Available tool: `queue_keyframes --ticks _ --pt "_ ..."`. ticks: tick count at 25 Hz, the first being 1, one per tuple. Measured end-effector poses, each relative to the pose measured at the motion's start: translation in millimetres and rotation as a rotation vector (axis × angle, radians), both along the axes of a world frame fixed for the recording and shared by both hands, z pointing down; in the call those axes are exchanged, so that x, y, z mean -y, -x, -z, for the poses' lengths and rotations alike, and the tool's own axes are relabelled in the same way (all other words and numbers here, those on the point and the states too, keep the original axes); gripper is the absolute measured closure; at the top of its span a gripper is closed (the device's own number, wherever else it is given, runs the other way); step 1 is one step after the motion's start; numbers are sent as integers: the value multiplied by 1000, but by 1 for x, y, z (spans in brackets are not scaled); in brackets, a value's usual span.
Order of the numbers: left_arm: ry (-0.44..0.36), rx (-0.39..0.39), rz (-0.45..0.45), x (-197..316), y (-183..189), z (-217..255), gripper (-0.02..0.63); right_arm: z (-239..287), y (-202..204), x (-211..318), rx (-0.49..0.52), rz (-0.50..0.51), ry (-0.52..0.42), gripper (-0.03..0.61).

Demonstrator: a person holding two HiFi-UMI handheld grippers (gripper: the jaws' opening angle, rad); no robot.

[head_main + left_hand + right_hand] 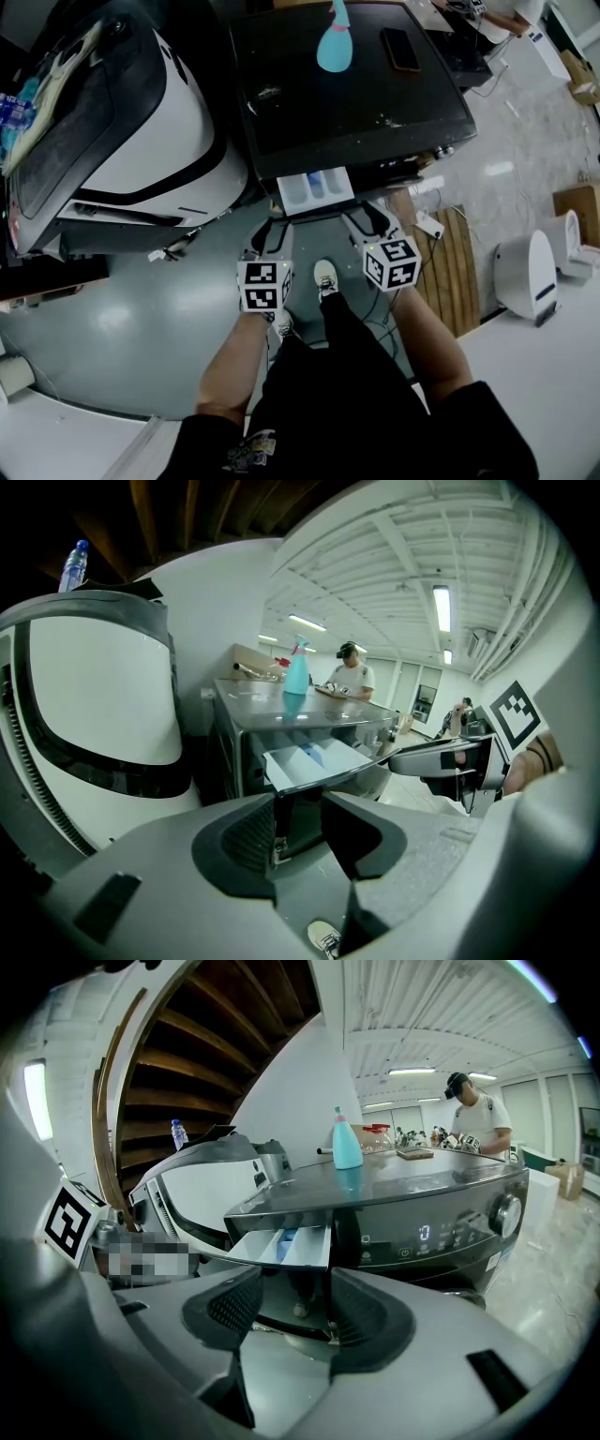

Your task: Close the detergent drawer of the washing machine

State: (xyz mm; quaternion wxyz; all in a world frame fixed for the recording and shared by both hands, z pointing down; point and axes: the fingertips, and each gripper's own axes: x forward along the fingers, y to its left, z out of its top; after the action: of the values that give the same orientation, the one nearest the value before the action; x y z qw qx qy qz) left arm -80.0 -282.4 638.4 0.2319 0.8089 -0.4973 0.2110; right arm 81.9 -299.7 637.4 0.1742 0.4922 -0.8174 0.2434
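The dark washing machine [356,94] stands ahead of me with its white detergent drawer [316,190] pulled out; a blue compartment shows inside it. My left gripper [266,232] hovers just short of the drawer's front left corner, open and empty. My right gripper [367,218] is at the drawer's front right corner, also open and empty. In the left gripper view the drawer [314,761] juts out above the open left gripper [300,810], and the right gripper [450,759] shows beside it. In the right gripper view the drawer [281,1246] sits just above the right gripper [295,1302].
A light blue spray bottle [335,42] and a phone [400,49] lie on the machine's top. A big white and black machine [122,122] stands at the left. A wooden pallet [450,267] and a white appliance [530,272] are at the right. A person [478,1115] stands far behind.
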Motion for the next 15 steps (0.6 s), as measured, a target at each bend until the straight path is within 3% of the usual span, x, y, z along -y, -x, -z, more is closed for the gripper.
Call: queue_keyframes --ticks 15 --pt "17 10 67 41 11 0 462 -2 9 43 10 11 18 345"
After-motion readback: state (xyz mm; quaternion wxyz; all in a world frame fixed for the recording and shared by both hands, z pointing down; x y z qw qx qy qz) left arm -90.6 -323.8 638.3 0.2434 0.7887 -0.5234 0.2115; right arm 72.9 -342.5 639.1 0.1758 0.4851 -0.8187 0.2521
